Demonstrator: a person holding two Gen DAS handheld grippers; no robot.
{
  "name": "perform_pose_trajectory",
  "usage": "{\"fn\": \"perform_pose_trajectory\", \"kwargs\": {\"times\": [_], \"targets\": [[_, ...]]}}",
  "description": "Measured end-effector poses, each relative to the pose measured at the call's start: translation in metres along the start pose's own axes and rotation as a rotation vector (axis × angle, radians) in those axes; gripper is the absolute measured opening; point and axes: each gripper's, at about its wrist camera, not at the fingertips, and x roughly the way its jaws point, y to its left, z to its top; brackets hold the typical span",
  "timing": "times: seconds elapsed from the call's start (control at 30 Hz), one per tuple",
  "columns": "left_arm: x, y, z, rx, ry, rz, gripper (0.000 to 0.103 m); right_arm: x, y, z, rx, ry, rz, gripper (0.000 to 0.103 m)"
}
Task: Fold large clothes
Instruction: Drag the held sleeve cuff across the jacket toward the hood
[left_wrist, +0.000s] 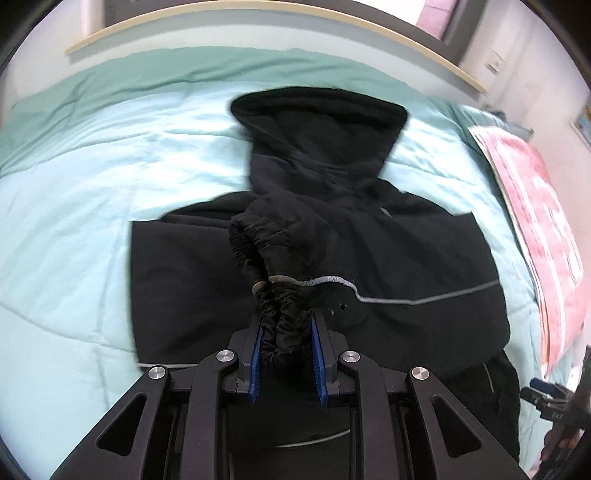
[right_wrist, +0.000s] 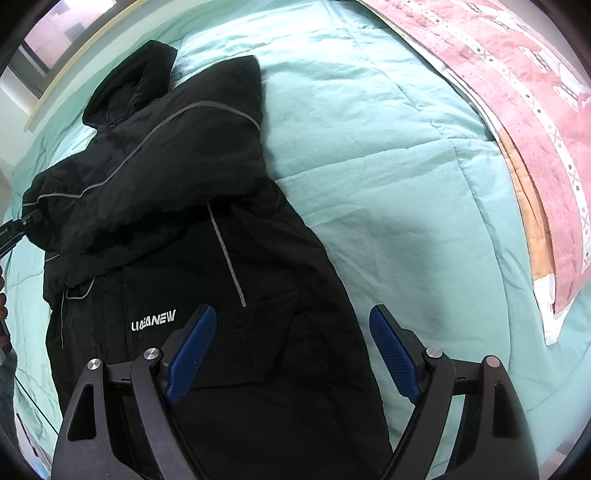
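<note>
Left tongs (left_wrist: 286, 332): I am pinching the gathered elastic cuff (left_wrist: 275, 295) of a sleeve between the blue pads (left_wrist: 318, 365), jaws drawn in tight on the bunched cloth, holding it up over the chest of the jacket.

Right tongs (right_wrist: 291, 347): I am holding these wide apart with nothing between the pads, hovering above the lower front of the jacket, near the white lettering (right_wrist: 153, 319).

Jacket (right_wrist: 159, 177): black, hooded, grey piping; lying face up on the green quilt (right_wrist: 388, 177), hood (left_wrist: 321, 122) towards the headboard (left_wrist: 258, 26).

Progress, as I judge it: early to middle. One sleeve (right_wrist: 166, 155) is lying across the chest and I am bringing the other in; the body and the hood are not yet folded.

Pink blanket (right_wrist: 517, 92): lying along the quilt's far side, well apart from the jacket.

Containers: none in view.
</note>
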Motion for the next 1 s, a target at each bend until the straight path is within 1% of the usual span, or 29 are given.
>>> {"fn": "perform_pose_trajectory", "kwargs": {"times": [0.1,0.2,0.37,0.5,0.57,0.77,1.0], "targets": [[-0.005,0.017,-0.002,-0.022,-0.001,0.006,0.023,0.002,0.005,-0.001,-0.008,0.006,0.001,0.086],[-0.009,0.023,-0.006,-0.026,-0.009,0.003,0.023,0.002,0.011,0.0,-0.024,0.01,0.004,0.086],[-0.014,0.02,-0.008,-0.01,-0.015,0.02,0.023,0.002,0.018,-0.001,-0.051,0.015,-0.001,0.086],[-0.028,0.017,-0.011,-0.004,-0.053,0.01,0.023,0.001,0.016,-0.001,-0.043,0.013,-0.004,0.086],[-0.032,0.017,-0.012,0.006,-0.058,0.015,0.023,0.0,0.015,-0.001,-0.04,0.011,-0.005,0.086],[-0.017,0.028,-0.019,-0.027,-0.005,0.046,0.023,0.003,0.016,-0.001,-0.04,0.021,-0.001,0.086],[0.017,0.031,-0.034,-0.05,0.066,0.106,0.023,0.008,0.018,-0.003,-0.047,0.043,0.005,0.086]]}}
